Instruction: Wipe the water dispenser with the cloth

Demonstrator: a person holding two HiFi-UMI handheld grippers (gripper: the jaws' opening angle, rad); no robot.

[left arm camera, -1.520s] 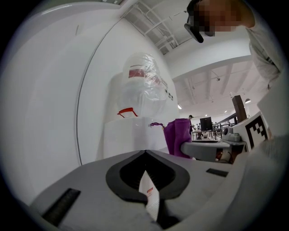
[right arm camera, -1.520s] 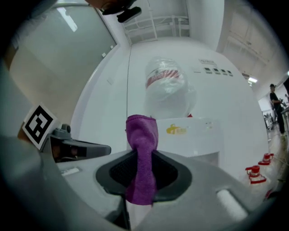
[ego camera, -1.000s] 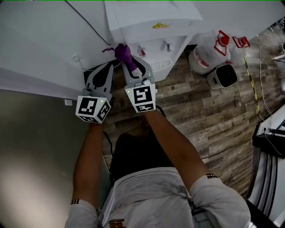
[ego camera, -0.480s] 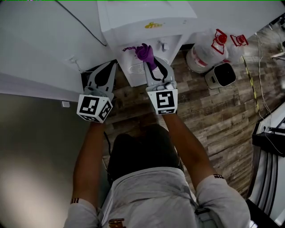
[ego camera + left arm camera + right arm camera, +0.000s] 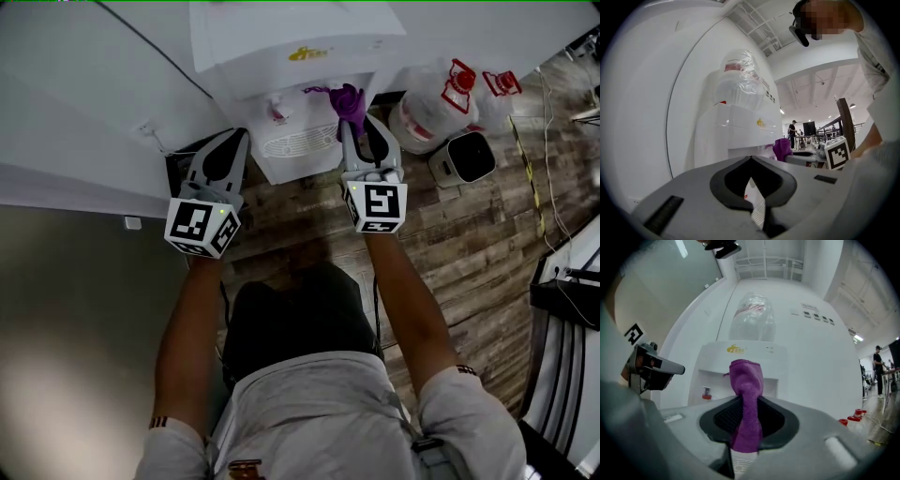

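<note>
At the tap recess of the water dispenser (image 5: 281, 47), far right, the purple cloth (image 5: 347, 97) is clamped by the right gripper (image 5: 359, 127), bunched beyond its jaw tips. The left gripper (image 5: 236, 137) is held to its left, jaws pressed together.

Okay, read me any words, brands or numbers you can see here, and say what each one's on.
Nothing here reads clearly.
Water dispenser: yellow logo on the front, too blurred to read.
Water jug: red-and-white label, print too small to read.
Marker cubes, left and right: black-and-white patterns only, no words.
Wall marks: small dark row, unreadable.
Cloth: no print.
</note>
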